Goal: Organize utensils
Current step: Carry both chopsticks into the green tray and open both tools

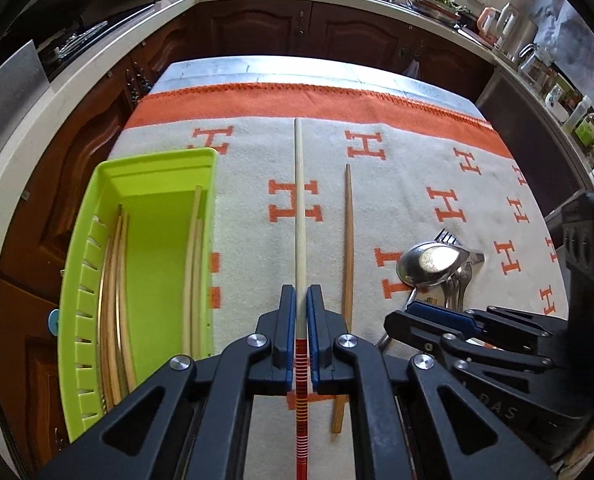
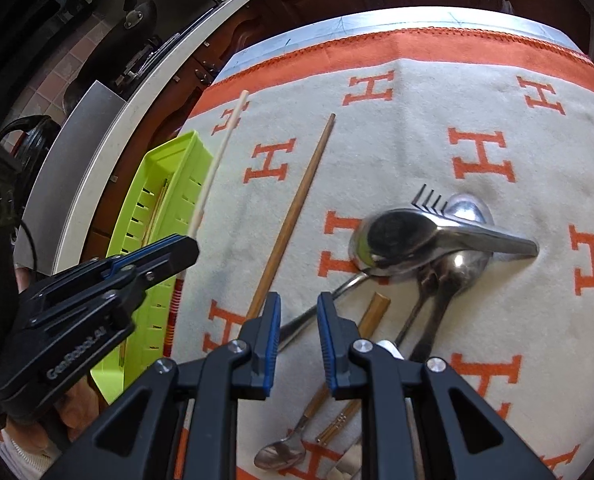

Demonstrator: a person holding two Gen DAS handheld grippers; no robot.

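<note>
The left claw is gripping a pale chopstick with a red striped handle, its blue pads pressing on both sides of the shaft while the tip is pointing away over the orange-and-cream cloth covering the desk. Just left of it, a lime green tray is holding several wooden chopsticks along its walls. A brown chopstick is lying on the cloth just right of the held one. The right claw is hovering with its jaws narrowly apart and nothing between them, above a heap of metal cutlery: a large ladle-like spoon resting over a fork, with what seem to be more spoons underneath. A small teaspoon is lying nearer the camera.
</note>
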